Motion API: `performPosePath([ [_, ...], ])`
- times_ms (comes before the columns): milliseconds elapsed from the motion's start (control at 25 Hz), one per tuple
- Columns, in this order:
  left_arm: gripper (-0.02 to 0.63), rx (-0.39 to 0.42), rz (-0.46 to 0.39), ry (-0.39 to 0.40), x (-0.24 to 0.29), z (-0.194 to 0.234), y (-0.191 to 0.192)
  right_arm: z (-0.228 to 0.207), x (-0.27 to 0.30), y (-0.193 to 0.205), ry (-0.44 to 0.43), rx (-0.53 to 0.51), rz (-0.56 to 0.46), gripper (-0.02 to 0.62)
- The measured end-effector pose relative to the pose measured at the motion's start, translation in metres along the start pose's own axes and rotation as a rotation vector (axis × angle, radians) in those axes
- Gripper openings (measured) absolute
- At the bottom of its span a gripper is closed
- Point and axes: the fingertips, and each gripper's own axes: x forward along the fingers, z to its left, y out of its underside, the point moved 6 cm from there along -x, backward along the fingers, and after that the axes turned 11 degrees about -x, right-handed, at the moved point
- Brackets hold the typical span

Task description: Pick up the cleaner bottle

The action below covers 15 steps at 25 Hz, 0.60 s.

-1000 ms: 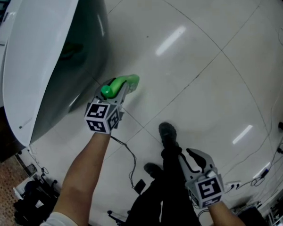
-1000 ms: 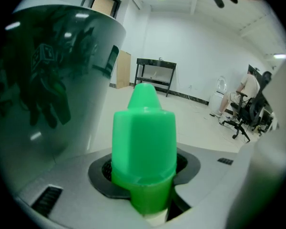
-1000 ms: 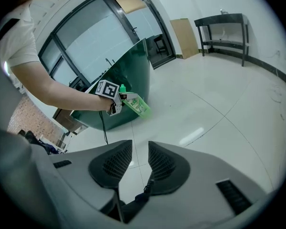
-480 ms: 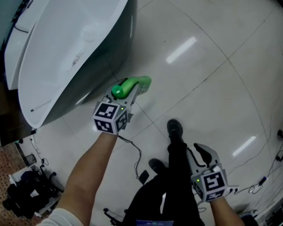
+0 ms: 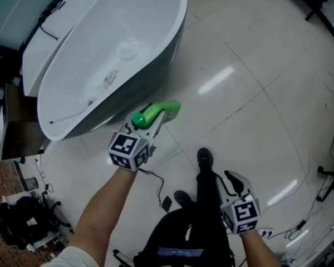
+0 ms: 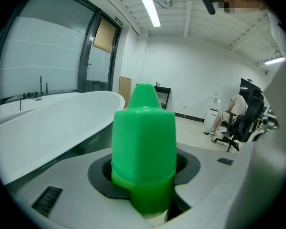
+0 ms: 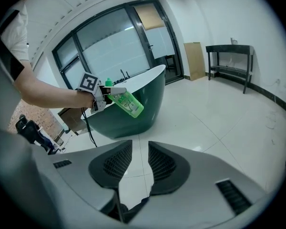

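Seen from the head, the left gripper (image 5: 159, 121) is clamped on the green cleaner bottle (image 5: 151, 114), which hangs clear of the tiled floor (image 5: 256, 93) just beside the dark outer wall of the white bathtub (image 5: 175, 35), near its rounded end. The bottle's long axis runs with the jaws, cap back toward the marker cube and body pointing away toward the upper right. The right gripper (image 5: 232, 181) sits low at the person's side, well apart from the bottle, so the left hand is the only one near it. In the left gripper view, the cap (image 6: 144, 137) fills the space between the two jaws. The pads close on either side just below the cap, with its pointed tip upward, and the rest of the bottle is hidden behind and beneath it. In the right gripper view, that gripper's jaws stand slightly apart, with only floor tiles showing through the narrow gap. Far ahead and up to their left, the bottle (image 7: 127, 104) shows side-on in the other hand, slanting from cap at upper left to base at lower right against the tub. By these pictures the pick-up looks all but complete. What follows appears to turn on the left grip near the cap, with the bottle's body reaching out beyond the jaws.
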Motion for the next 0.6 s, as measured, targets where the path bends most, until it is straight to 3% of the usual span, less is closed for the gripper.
performPosePath([
  [280,0.176,0.044,-0.056,-0.009,-0.064,-0.021,-0.047,0.014,-0.038,-0.015,0.015,-0.058,-0.028,0.115],
  [600,0.176,0.043,-0.135,-0.002,-0.145,-0.046,-0.085,0.039,-0.077,-0.035,0.005,-0.119,-0.057,0.115],
])
